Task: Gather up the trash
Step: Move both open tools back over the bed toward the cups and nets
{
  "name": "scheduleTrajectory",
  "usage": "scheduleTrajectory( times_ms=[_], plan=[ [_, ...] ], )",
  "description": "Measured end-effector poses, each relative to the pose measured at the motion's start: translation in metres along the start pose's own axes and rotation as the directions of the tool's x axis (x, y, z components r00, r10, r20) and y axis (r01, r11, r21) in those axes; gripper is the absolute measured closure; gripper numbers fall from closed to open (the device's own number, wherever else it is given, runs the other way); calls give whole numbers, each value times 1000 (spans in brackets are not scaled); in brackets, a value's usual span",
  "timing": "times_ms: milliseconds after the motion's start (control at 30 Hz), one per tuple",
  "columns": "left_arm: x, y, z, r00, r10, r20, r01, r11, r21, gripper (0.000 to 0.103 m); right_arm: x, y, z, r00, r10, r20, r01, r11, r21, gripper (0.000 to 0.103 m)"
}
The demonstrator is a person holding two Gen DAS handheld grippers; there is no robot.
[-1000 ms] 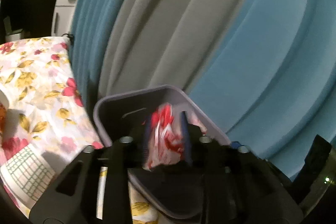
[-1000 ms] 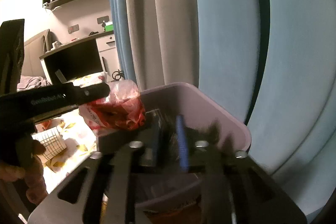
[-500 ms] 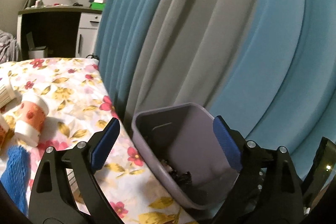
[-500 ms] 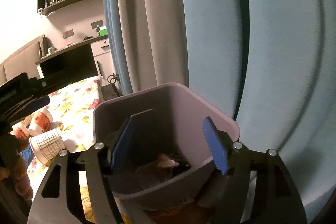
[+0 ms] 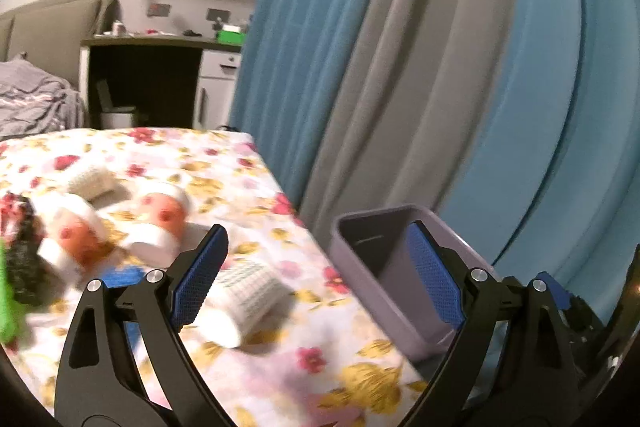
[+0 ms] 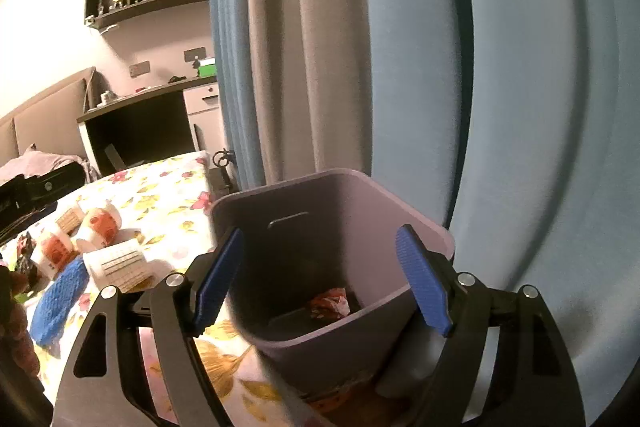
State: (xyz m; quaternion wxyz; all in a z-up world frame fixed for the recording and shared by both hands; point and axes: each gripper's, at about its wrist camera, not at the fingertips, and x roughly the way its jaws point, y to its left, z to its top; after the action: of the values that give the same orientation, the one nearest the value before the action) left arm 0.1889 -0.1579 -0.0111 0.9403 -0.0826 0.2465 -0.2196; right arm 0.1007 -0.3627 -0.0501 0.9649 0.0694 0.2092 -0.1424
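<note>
A grey-purple trash bin (image 6: 352,195) stands at the table's right edge by the curtain; it also shows in the left wrist view (image 5: 360,263). A red and white crumpled wrapper (image 6: 330,303) lies at its bottom. My right gripper (image 6: 320,279) is open and empty over the bin's mouth. My left gripper (image 5: 316,275) is open and empty above the floral tablecloth (image 5: 208,155), left of the bin. Paper cups lie on the cloth: a white gridded one (image 5: 244,291) close below the left gripper, and orange and white ones (image 5: 160,219) further left.
A blue mesh sleeve (image 6: 60,299) and a black crumpled wrapper (image 5: 20,251) lie among the cups. Blue and grey curtains (image 5: 400,67) hang right behind the bin. A dark desk (image 5: 152,83) and a bed (image 5: 36,99) stand beyond the table.
My left gripper opened and let the red and white wrapper fall into the bin, then swung left over the table. My right gripper opened too and now hangs over the bin.
</note>
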Motion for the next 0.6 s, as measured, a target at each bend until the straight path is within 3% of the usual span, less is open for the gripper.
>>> scheduleTrajectory(
  times_ms=[267,467,600],
  plan=[
    [-54,55,-4,992,127,26,-125,989,-74,14,-15,41,-7,998,58,5,-58,996,-62,26],
    [-94,100,-15,949,312,47,-307,948,-86,13,-15,78,-17,994,107,-15,-108,987,-119,26],
    [-114,133,-17,945,326,38,-315,934,-169,12,-12,106,-25,988,145,-48,-151,976,-157,26]
  ],
)
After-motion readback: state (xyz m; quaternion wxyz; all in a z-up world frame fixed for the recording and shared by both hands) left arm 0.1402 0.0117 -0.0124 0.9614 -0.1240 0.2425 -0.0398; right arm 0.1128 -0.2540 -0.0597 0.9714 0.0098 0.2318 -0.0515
